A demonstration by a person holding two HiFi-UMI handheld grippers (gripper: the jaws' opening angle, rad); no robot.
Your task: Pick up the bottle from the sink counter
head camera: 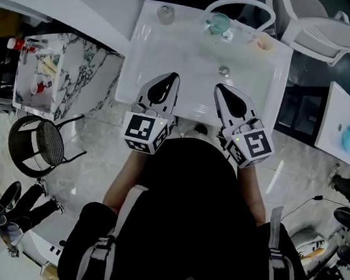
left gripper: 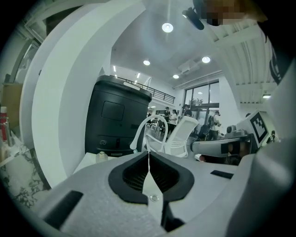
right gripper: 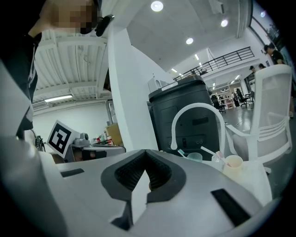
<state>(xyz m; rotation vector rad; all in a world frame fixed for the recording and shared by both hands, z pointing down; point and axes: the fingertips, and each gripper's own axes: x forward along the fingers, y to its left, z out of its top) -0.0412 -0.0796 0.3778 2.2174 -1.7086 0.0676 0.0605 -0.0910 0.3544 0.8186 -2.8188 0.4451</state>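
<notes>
Both tools were shut and empty. The left tool (head camera: pixel 172 79) and the right tool (head camera: pixel 222 89) hung side by side over the near edge of the sink (head camera: pixel 191 62), jaws pressed together. The bottle (head camera: pixel 166 14) stood upright at the back left corner of the worktop (head camera: pixel 144 43), left of the tap (head camera: pixel 242 4) and well apart from both. I judged the left tool better placed to reach, once it opened.

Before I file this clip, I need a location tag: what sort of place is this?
Probably a washbasin mock-up in an open office or showroom, not a home bathroom: a white sink with an arched faucet and a toothbrush cup, but white office chairs right behind it.
</notes>
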